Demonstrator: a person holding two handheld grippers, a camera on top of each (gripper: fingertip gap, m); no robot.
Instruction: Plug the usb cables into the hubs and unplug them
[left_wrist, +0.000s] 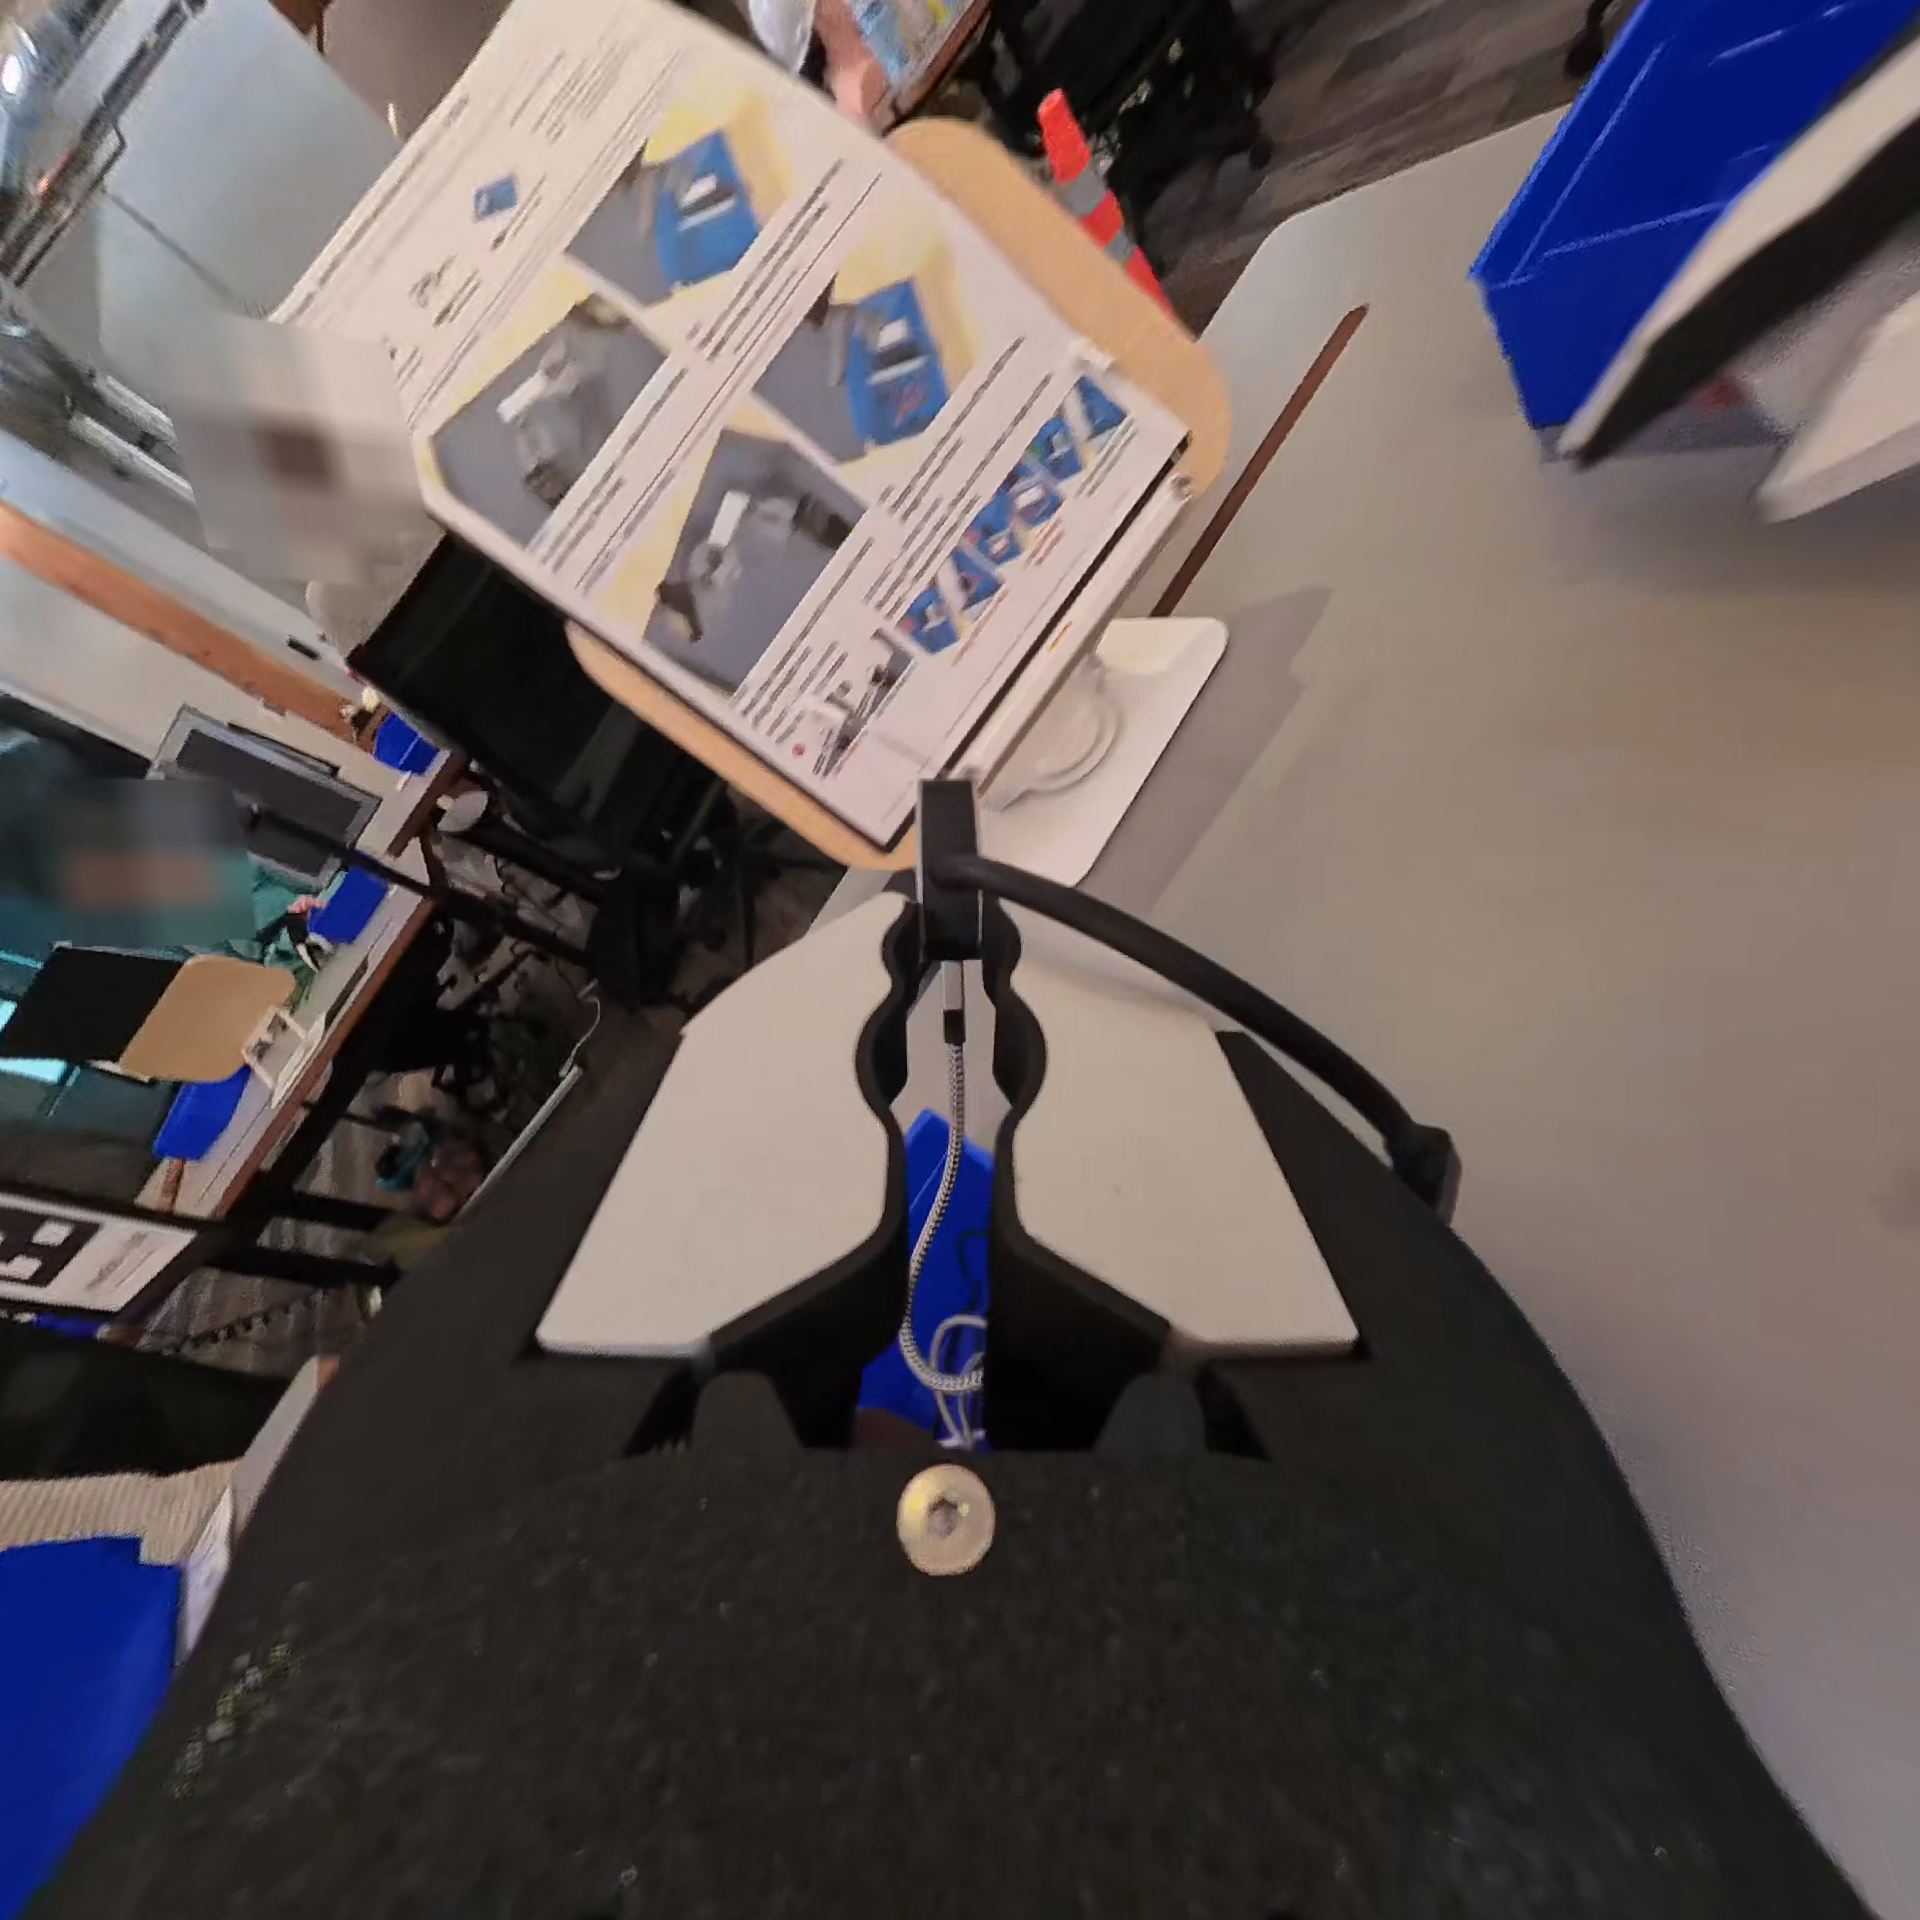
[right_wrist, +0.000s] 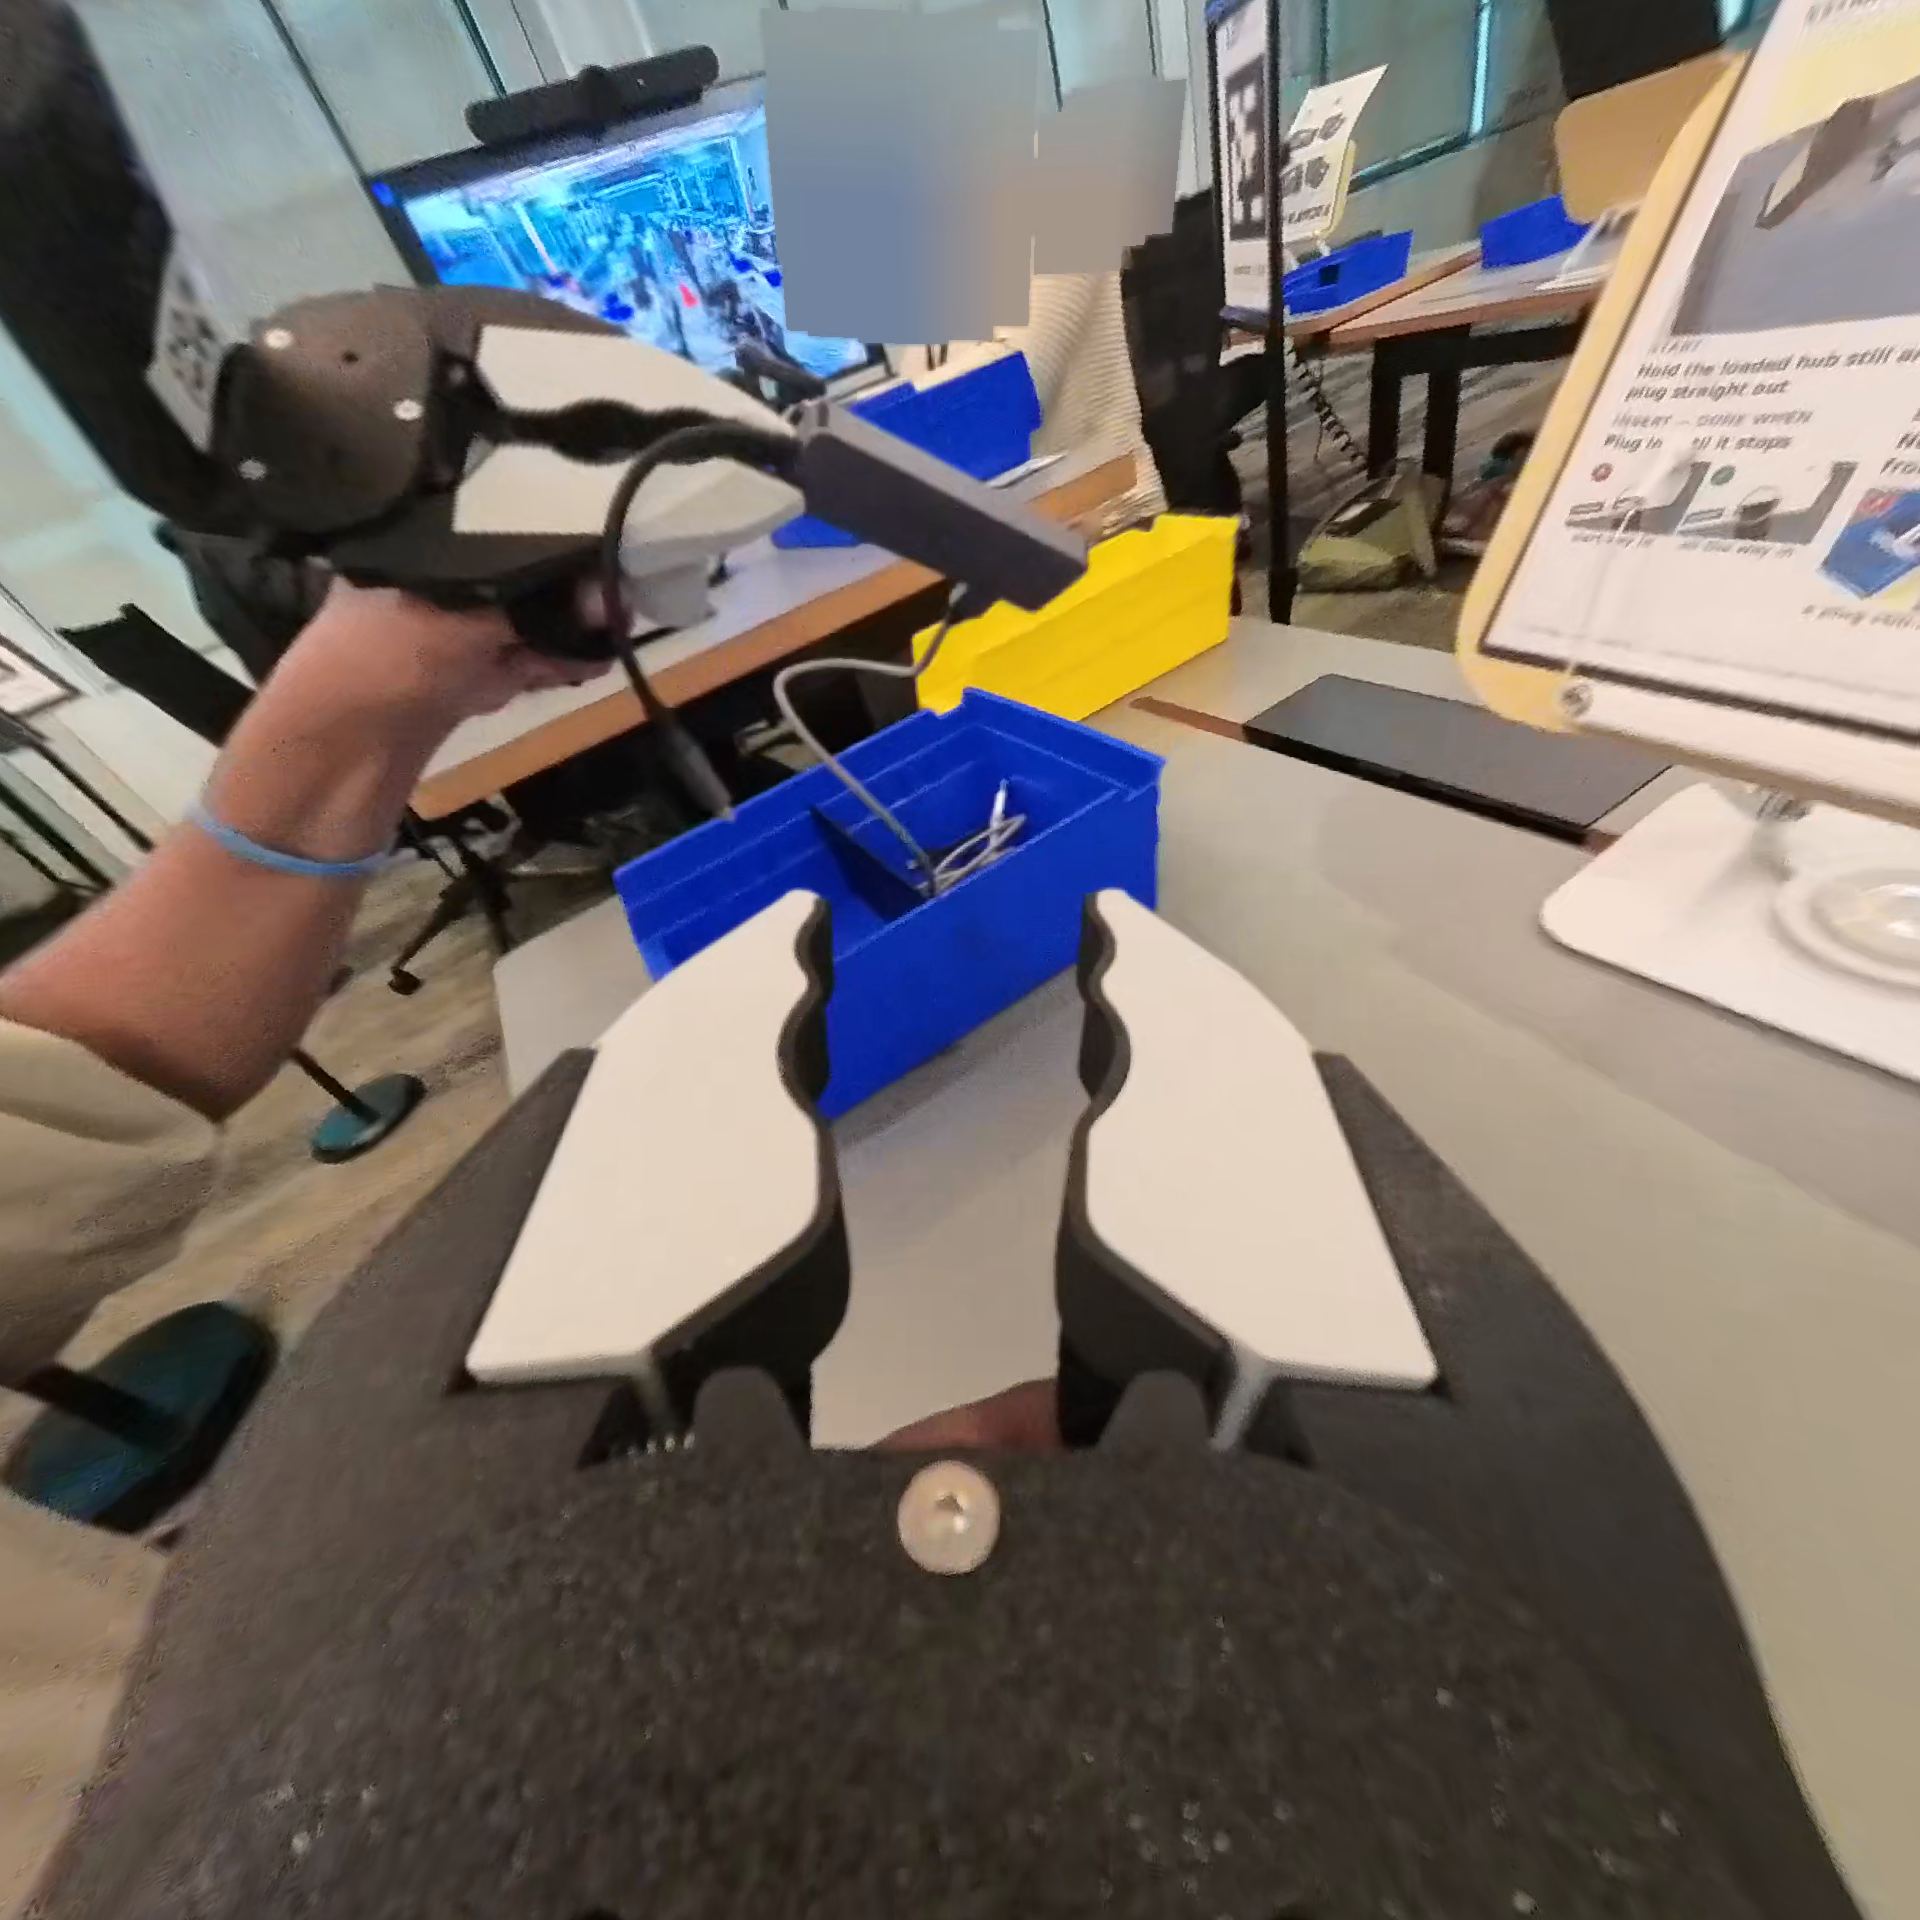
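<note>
Grey hub (right_wrist: 940, 509) raised in left gripper (right_wrist: 800, 436); right gripper (right_wrist: 951, 977) parted.

A dark grey, bar-shaped hub (right_wrist: 935, 509) is held aloft left of centre in the right wrist view, tilted down to the right. A braided silver USB cable (right_wrist: 831, 727) is plugged into its underside and is trailed into the blue bin (right_wrist: 935, 987) at centre.
</note>
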